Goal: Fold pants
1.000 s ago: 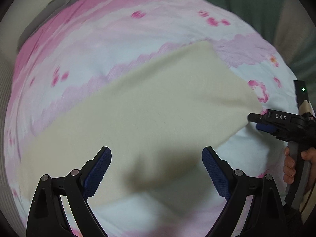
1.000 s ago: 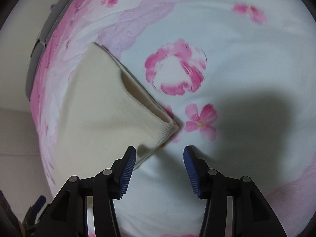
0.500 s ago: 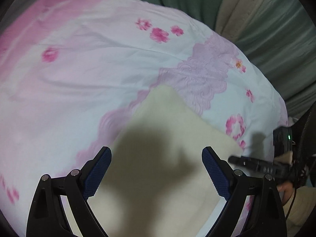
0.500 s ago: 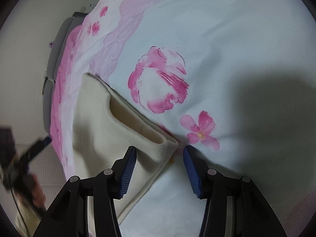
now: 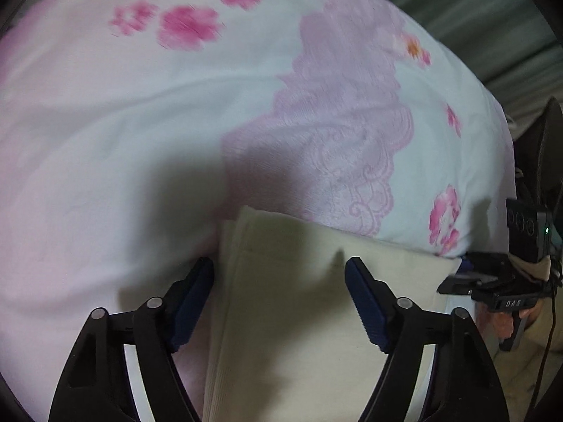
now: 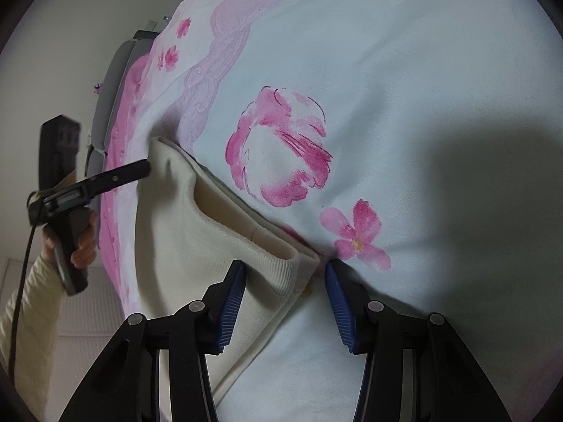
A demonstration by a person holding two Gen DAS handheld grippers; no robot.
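Nearest in the left wrist view, the left tongs are seen part open over one corner of the cream pants; their jaws have just been closing, with cloth between them but not yet pinched. In the right wrist view, the right tongs are held part open astride the ribbed waistband corner, the pads not seen pressing it. The pants lie flat on the flowered bedspread, running from 6 toward 10 o'clock in that view, where the left tongs' finger is met at the far corner. The fabric is judged soft, light and limp, likely to sag and slip; the thicker ribbed band and layered corners are judged the surest places to be gripped.
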